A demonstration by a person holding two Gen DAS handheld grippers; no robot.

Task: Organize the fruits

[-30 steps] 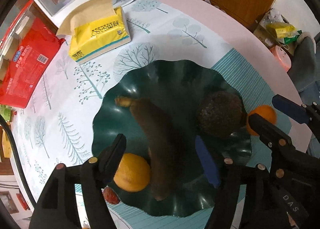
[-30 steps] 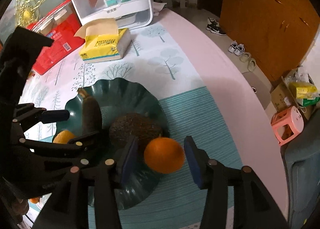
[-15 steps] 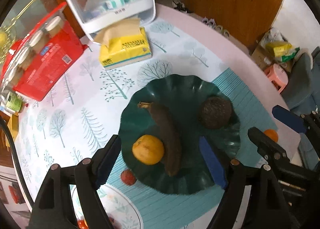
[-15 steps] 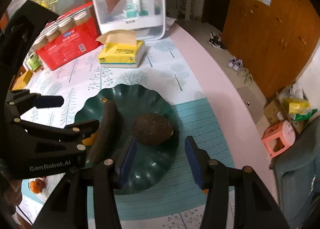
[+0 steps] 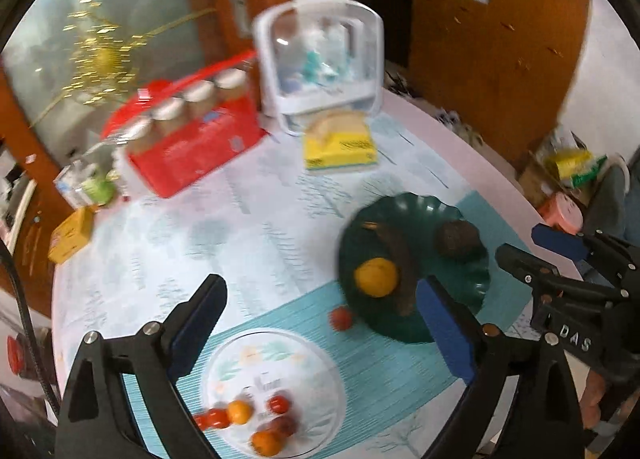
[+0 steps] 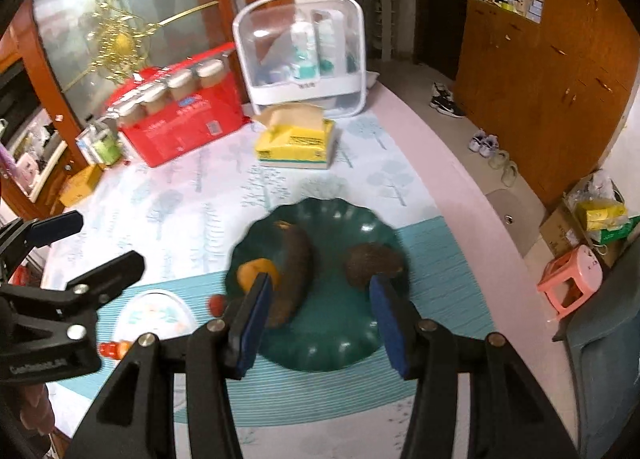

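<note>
A dark green scalloped plate (image 5: 452, 215) (image 6: 340, 343) holds a brown overripe banana (image 5: 394, 255) (image 6: 294, 259), an orange (image 5: 376, 277) (image 6: 252, 273) and a dark round avocado (image 5: 456, 239) (image 6: 370, 263). A patterned glass plate (image 5: 272, 355) (image 6: 154, 317) holds several small red and orange fruits. One small red fruit (image 5: 341, 318) (image 6: 216, 303) lies on the mat between the plates. My left gripper (image 5: 320, 331) is open and empty, high above the table. My right gripper (image 6: 320, 323) is open and empty, above the green plate's near side.
A yellow tissue box (image 6: 296, 139), a red pack of jars (image 6: 180, 119) and a clear white-framed organizer (image 6: 300, 55) stand at the table's back. A small yellow box (image 6: 80, 187) is at the left. A pink stool (image 6: 570, 279) and shoes are on the floor at right.
Both grippers have risen and pulled back from the green plate. The orange that lay between the right gripper's fingers a second ago is out of view. The glass plate has come into view.
</note>
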